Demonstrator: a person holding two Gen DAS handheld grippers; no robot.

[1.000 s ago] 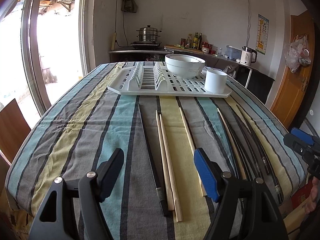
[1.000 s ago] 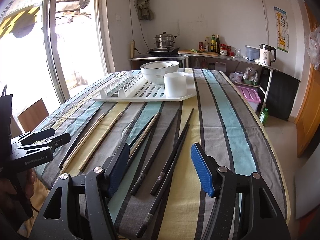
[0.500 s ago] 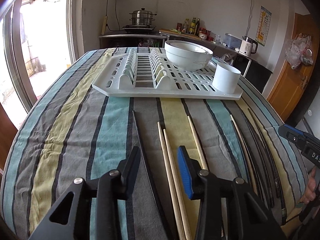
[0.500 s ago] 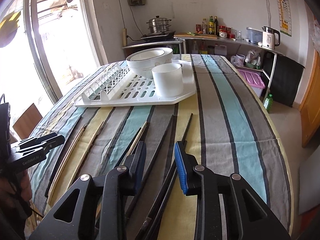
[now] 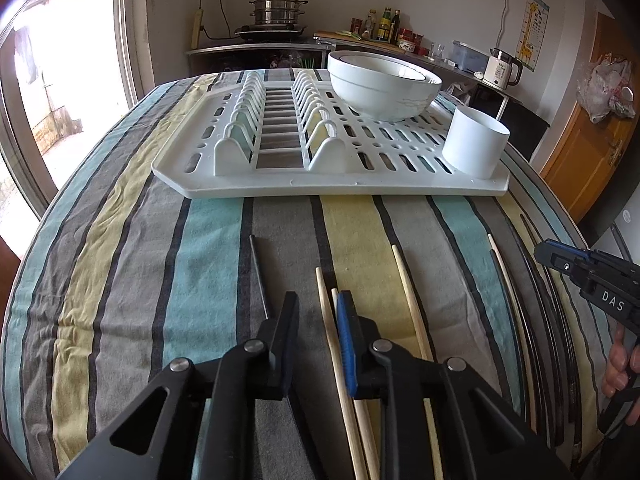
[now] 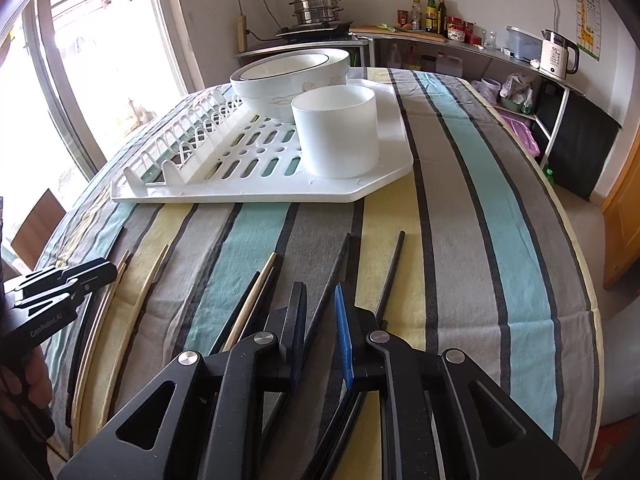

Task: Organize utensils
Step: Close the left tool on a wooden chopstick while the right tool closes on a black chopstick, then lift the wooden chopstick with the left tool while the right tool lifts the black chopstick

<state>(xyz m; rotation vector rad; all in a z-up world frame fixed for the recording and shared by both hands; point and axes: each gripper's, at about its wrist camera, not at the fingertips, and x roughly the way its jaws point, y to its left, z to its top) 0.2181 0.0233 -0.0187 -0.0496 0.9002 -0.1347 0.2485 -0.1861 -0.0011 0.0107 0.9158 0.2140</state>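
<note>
Here the left gripper (image 5: 316,312) is reaching low over the striped cloth of the bench (image 5: 120,280), its fingers standing narrowly apart. Between them one wooden chopstick (image 5: 325,316) is lying on the cloth, with a gap showing on either side of it, so nothing is gripped. A thin black chopstick (image 5: 258,276) is lying just left of the left finger, and two more pale wooden chopsticks (image 5: 408,296) are stretching along the yellow stripe to the right.

The right gripper (image 6: 320,312) is likewise pointing down at the cloth, and its fingers are closing. A black chopstick (image 6: 334,276) is running between them; the pads are not visibly pressing on it. Another black chopstick (image 6: 390,276) is lying just to the right of the blue pad, and a mixed black-and-wood pair (image 6: 256,292) is resting to the left.

Beyond the chopsticks, a white dish rack (image 6: 380,184) is sitting on the bench, carrying a white cylindrical holder (image 6: 336,132) at its near right corner and stacked white bowls (image 6: 288,76) behind it.
</note>
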